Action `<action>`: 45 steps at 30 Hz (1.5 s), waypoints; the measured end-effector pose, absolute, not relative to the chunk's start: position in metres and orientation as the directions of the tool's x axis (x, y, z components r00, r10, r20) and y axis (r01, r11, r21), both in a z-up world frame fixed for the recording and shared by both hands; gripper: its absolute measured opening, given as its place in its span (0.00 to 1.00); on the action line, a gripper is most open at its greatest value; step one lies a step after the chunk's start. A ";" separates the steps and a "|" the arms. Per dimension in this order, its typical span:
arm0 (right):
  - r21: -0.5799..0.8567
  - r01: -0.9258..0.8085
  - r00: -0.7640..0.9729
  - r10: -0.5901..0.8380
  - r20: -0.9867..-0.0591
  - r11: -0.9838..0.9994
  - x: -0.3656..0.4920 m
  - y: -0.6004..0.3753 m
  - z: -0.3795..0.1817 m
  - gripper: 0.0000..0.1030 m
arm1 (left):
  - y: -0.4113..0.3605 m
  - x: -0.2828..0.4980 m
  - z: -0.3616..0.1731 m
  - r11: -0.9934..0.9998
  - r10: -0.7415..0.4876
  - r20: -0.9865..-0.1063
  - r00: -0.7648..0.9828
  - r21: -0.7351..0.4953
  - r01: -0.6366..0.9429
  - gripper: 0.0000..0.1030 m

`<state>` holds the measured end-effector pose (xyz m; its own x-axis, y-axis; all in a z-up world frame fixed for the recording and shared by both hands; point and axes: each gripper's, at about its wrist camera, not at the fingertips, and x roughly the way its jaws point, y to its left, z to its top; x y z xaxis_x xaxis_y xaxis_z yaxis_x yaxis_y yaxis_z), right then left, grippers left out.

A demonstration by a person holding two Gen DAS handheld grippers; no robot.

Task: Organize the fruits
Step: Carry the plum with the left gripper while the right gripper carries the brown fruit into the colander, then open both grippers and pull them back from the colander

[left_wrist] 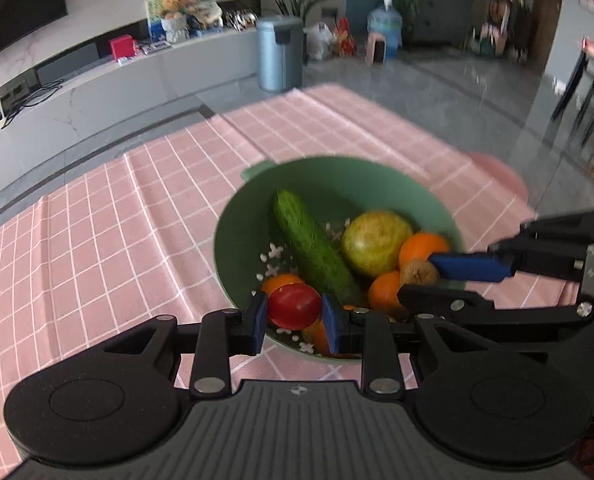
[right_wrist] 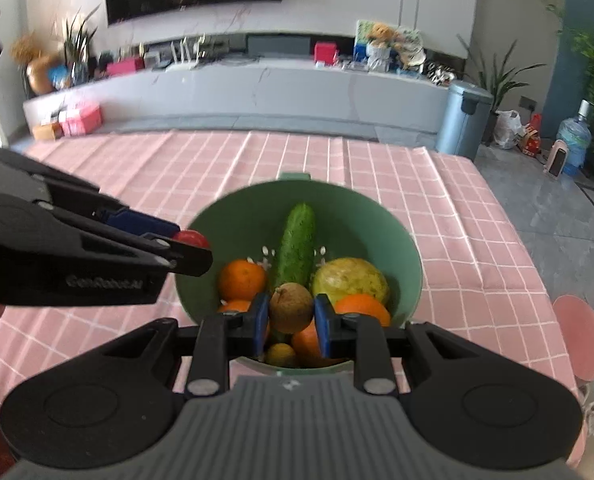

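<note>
Fruit sorting, early stage.
Left hand-held gripper (left_wrist: 294,312) pinches tomato (left_wrist: 294,306); right hand-held gripper (right_wrist: 291,314) pinches kiwi (right_wrist: 291,307); green bowl (right_wrist: 349,208), twelve o'clock, holds cucumber (right_wrist: 297,246), oranges unsorted.

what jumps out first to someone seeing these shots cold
The green bowl heaped with produce sits mid-frame on the pink checked tablecloth, a long cucumber lying across oranges. Over it, the left gripper is shut on a red tomato and the right gripper is shut on a brown kiwi. A pink plate lies at the table's right edge.
</note>
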<state>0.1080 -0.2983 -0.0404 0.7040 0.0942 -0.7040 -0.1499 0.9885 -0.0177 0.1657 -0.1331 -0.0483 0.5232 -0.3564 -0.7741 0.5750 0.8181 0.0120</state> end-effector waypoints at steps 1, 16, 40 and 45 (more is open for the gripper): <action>-0.023 -0.158 0.697 0.095 -0.711 0.987 0.111 -0.298 -0.042 0.20 | -0.135 0.168 -0.052 0.814 -0.352 -0.781 0.516 0.016 0.581 0.31; -0.039 -0.202 0.626 0.098 -0.774 0.979 0.137 -0.287 -0.063 0.20 | -0.142 0.189 -0.074 0.797 -0.364 -0.812 0.457 -0.018 0.603 0.31; -0.132 -0.212 0.671 0.046 -0.740 0.968 0.126 -0.285 -0.024 0.51 | -0.125 0.162 -0.016 0.830 -0.371 -0.717 0.590 0.030 0.558 0.56; -0.116 -0.198 0.737 0.070 -0.673 0.973 0.106 -0.287 0.008 0.61 | -0.107 0.137 0.015 0.855 -0.354 -0.654 0.669 0.064 0.515 0.61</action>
<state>0.1059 -0.2870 0.0075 0.7366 0.0698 -0.6727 -0.1979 0.9734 -0.1157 0.1373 -0.1072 0.0146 0.6689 -0.3536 -0.6538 0.5146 0.8550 0.0640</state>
